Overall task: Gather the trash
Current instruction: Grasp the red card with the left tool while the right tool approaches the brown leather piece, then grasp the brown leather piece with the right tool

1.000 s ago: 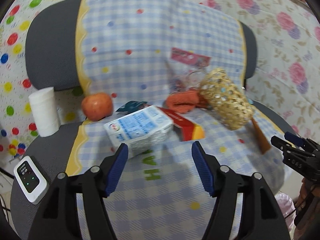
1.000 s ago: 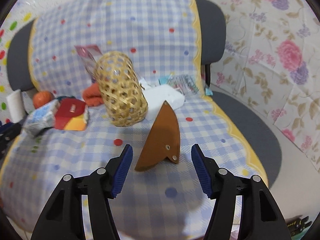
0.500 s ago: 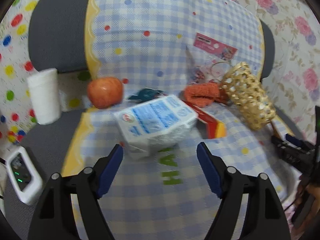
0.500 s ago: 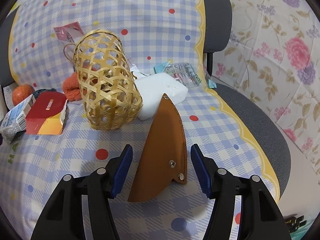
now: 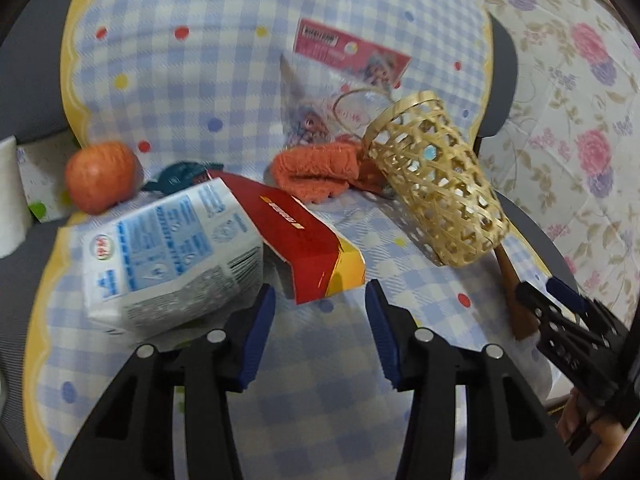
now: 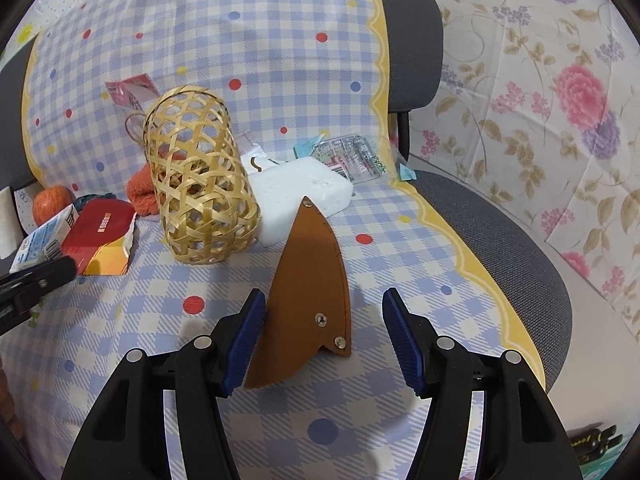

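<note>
Lying diagonally, red carton (image 5: 298,236) yellow end toward closing, empty left tongs (image 5: 320,330); right tongs (image 6: 324,340) apart

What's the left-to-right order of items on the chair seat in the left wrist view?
Paper roll → apple → milk carton → red box → wicker basket → right gripper.

You've got a blue-white checked cloth (image 6: 280,60) w/ red, yellow, blue dots and a yellow scalloped edge, over a grey chair (image 6: 500,240). Milk carton (image 5: 168,256): white w/ blue print. Box (image 5: 304,240): red, yellow end. Woven basket (image 6: 200,184): pale yellow. Leather sheath (image 6: 308,292): brown. Tongs pads (image 6: 244,340): blue.
</note>
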Action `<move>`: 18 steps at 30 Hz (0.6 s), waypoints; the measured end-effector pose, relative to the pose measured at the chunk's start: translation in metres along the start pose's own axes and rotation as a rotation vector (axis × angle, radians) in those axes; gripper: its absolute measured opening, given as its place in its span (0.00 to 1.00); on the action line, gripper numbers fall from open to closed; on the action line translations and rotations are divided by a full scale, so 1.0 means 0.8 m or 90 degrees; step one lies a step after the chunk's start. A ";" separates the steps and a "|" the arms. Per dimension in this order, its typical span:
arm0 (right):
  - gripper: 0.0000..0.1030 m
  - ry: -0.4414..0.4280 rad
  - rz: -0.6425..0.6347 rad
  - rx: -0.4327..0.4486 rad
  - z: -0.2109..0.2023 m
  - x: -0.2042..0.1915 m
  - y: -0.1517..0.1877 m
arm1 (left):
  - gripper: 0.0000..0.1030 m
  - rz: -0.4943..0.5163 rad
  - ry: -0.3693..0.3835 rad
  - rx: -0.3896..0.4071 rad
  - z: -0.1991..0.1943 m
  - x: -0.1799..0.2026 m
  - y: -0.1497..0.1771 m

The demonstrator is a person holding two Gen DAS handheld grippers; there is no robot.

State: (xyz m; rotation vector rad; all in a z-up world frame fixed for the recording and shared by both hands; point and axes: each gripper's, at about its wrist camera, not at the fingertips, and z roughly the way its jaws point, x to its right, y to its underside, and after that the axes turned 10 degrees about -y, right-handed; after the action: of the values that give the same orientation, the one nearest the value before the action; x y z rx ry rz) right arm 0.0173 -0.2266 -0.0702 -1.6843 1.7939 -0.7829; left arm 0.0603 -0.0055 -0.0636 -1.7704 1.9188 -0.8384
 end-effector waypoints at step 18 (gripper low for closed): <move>0.60 -0.011 0.014 0.011 -0.004 0.017 0.002 | 0.10 -0.092 -0.005 -0.015 0.029 -0.008 -0.035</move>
State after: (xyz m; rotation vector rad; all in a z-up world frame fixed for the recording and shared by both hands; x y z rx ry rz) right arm 0.0131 -0.2400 -0.0695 -1.6531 1.7866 -0.7695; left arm 0.0972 -0.0037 -0.0630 -1.9421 1.8205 -0.8577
